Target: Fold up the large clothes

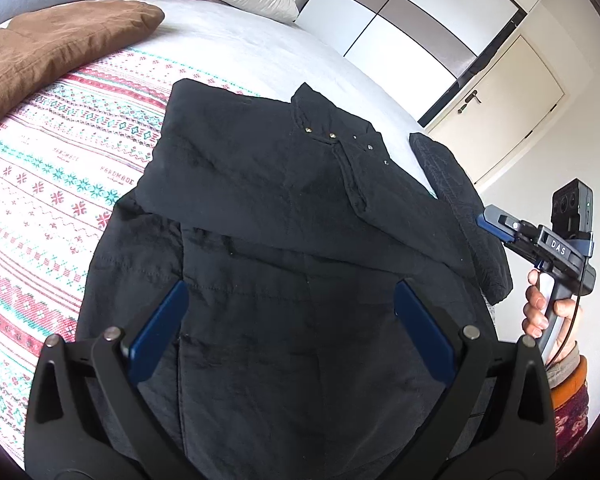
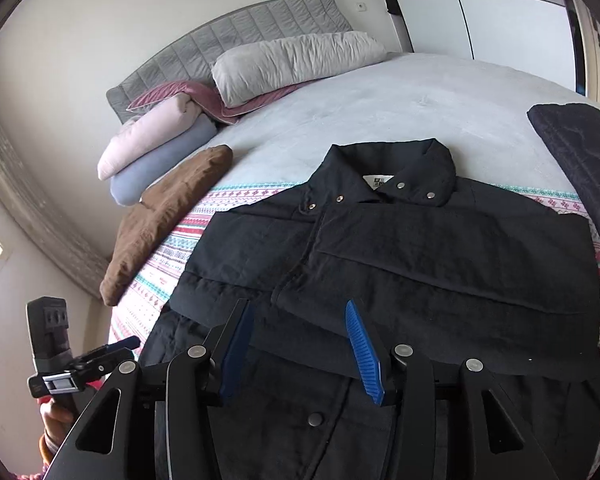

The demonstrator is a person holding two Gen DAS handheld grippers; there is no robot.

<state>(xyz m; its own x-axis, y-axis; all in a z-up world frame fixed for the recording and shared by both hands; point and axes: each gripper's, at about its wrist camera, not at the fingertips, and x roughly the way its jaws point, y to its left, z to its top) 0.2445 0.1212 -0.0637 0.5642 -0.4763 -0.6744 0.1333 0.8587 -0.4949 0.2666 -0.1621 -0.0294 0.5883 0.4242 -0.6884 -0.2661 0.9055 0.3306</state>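
Jacket – black, sleeves folded across, blanket print reading "HANDMADE"

The black snap-collared jacket lies on the patterned bedspread, the folded brown garment to its left.

A black jacket with silver snaps lies on a white blanket banded in red and teal, a brown cushion beside the jacket.
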